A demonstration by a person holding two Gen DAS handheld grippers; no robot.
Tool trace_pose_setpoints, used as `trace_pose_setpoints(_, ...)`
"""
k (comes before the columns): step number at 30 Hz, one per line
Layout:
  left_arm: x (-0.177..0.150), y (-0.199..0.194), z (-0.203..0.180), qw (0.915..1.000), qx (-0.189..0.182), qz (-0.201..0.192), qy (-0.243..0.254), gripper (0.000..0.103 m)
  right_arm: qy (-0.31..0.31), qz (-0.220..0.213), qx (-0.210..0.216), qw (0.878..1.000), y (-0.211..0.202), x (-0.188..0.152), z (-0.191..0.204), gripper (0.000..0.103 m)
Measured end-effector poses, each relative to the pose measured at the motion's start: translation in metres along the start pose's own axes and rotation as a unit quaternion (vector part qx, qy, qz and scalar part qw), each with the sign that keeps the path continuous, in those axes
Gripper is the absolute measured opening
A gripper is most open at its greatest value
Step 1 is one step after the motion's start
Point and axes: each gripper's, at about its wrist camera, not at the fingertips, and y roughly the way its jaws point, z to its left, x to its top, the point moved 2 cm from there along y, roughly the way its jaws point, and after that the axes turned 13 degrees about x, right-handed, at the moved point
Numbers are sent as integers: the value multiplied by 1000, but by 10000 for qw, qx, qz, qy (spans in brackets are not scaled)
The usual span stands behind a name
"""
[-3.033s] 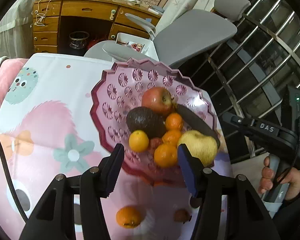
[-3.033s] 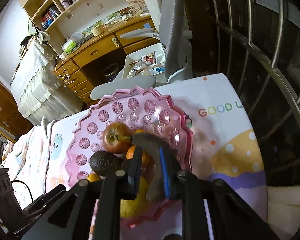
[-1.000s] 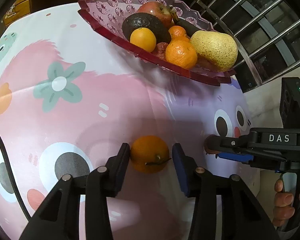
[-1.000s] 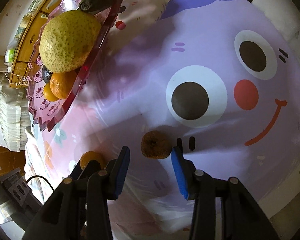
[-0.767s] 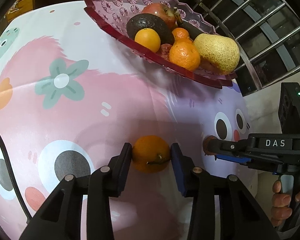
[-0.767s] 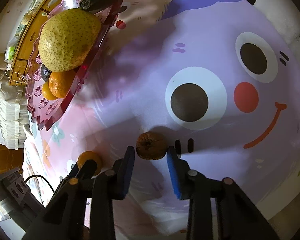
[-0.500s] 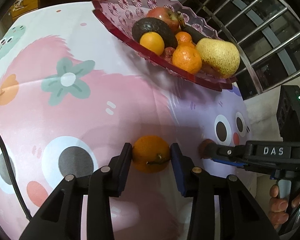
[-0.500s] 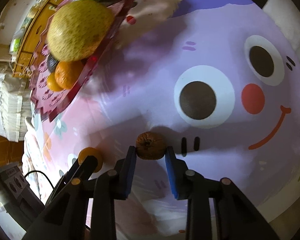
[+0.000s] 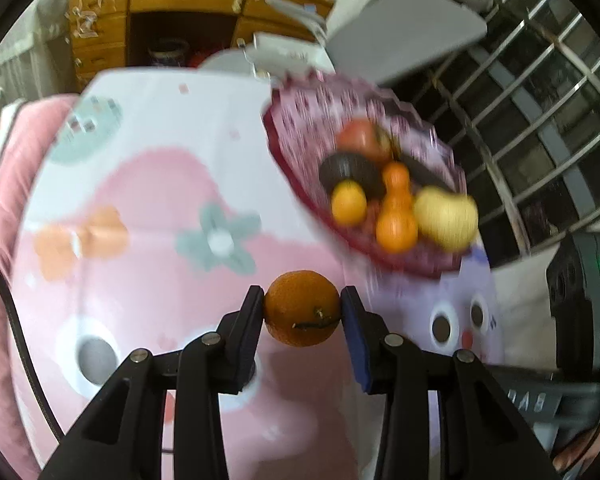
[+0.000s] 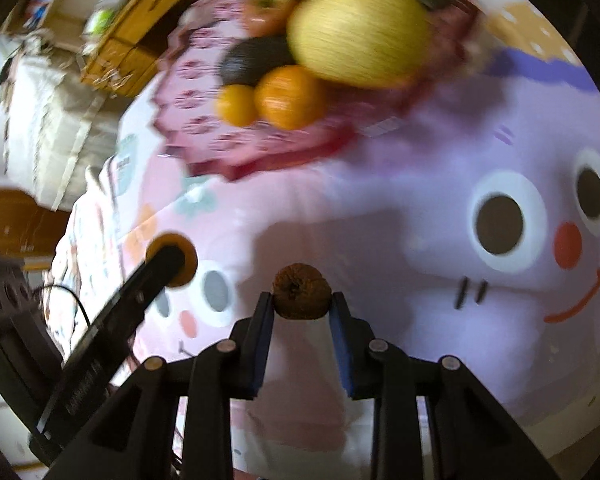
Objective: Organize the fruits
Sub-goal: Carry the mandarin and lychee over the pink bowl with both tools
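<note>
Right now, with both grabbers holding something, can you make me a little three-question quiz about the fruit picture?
1. True or false: the left gripper is shut on the round orange tangerine.
2. What does the right gripper hold?
A. a yellow pear
B. a small brown wrinkled fruit
C. a dark avocado
3. Fill in: the other fruits sit in the pink scalloped plastic ____.

Key: 1 true; 2 B; 3 bowl.
</note>
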Motion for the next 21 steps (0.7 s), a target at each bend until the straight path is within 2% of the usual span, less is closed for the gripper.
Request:
trace_pose_setpoints(5,33,-20,5,9986,43,-526,-54,38,-510,-135,166,9985,-10,12,31,28)
trace_pose_setpoints(11,58,-26,4,9960,12,-889,-57,38,-945,-472,195,9942,-22,31,53,29)
trace_pose_setpoints(17,67,-13,-3,9950,-267,-960,-4,38,-1089,-916,47,9898,-29,45,51,29)
trace_pose_setpoints(21,69,2,-12,9950,-365,-891,252,38,-981,-1009,15,9900,-21,52,45,29)
